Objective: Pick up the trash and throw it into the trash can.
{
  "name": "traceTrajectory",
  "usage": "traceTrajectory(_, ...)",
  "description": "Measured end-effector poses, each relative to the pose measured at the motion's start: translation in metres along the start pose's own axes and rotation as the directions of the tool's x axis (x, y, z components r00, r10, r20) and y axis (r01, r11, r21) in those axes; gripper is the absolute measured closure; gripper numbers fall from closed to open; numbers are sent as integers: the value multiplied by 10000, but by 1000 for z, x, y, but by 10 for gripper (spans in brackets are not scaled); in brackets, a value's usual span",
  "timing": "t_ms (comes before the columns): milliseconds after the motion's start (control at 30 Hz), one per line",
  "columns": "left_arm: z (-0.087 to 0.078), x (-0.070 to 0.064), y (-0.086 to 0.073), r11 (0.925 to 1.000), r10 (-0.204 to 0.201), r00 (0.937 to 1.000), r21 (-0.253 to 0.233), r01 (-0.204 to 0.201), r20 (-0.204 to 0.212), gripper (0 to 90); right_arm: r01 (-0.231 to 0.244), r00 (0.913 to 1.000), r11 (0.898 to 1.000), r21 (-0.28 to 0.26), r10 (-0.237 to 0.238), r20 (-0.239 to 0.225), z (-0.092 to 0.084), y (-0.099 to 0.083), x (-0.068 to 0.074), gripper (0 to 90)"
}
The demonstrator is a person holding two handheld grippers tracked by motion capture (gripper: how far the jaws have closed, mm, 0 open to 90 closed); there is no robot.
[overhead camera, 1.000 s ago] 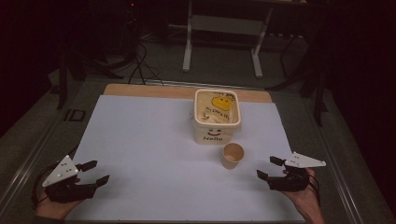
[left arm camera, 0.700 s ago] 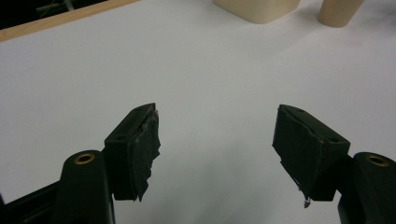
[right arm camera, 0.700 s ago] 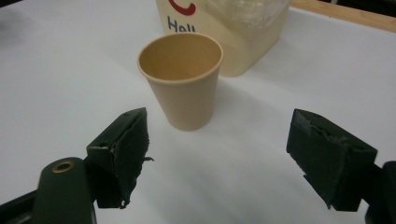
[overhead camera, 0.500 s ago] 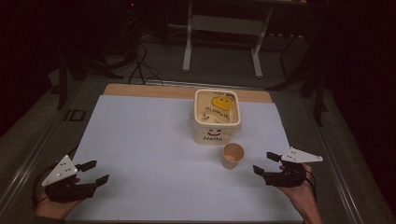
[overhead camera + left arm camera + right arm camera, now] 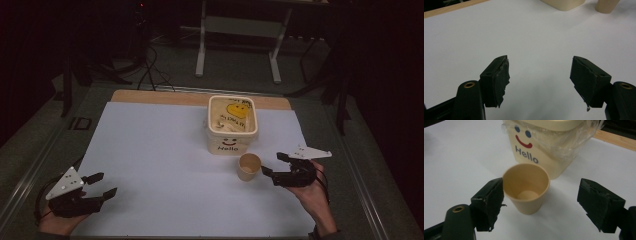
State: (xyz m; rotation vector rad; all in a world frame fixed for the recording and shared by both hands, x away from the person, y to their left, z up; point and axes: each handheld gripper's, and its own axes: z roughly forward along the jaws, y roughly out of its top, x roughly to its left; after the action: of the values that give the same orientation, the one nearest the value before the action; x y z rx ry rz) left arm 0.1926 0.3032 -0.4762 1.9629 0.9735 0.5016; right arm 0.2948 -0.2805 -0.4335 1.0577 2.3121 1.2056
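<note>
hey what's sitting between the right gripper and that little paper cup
Nothing: in the high view, bare white table sheet separates the open right gripper from the paper cup. The right gripper view shows the cup just ahead of its jaws.

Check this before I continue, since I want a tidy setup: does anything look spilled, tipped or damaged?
Nothing spilled or tipped: the paper cup stands upright and empty beside the Hello tub. Only oddity: frayed black padding on the right gripper fingers.

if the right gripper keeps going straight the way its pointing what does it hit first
Most likely the small tan paper cup, upright and empty, sitting just ahead between the open jaws of the right gripper. Behind it stands the cream plastic "Hello" tub.
</note>
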Motion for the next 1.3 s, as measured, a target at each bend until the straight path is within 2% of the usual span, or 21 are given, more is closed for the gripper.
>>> traceTrajectory(333,1,0,0,10000,-49,10000,49,49,27,315,-116,9998,9982,581,105,190,12,26,0,199)
traceTrajectory(700,2,0,-1,9999,-56,10000,119,55,17,315,-282,9991,9916,1266,240,341,24,43,5,196)
traceTrajectory(1000,2,0,-1,9999,-69,10000,153,68,21,315,-322,9988,9914,1268,274,399,29,58,6,196)
traceTrajectory(1133,3,0,-1,9998,-85,10000,172,84,34,315,-227,9991,9893,1444,173,388,31,63,7,196)
traceTrajectory(1167,3,1,-1,9997,-84,10000,209,83,37,315,-222,9991,9879,1532,165,380,31,65,7,196)
traceTrajectory(1200,3,1,-1,9997,-89,9999,231,88,57,315,-211,9991,9819,1884,139,396,33,70,7,196)
traceTrajectory(1267,3,0,-1,9997,-82,10000,246,81,47,315,-236,9991,9744,2234,151,393,36,72,8,194)
traceTrajectory(1300,3,0,-1,9997,-86,9999,241,84,53,315,-236,9991,9744,2234,151,393,36,72,8,194)
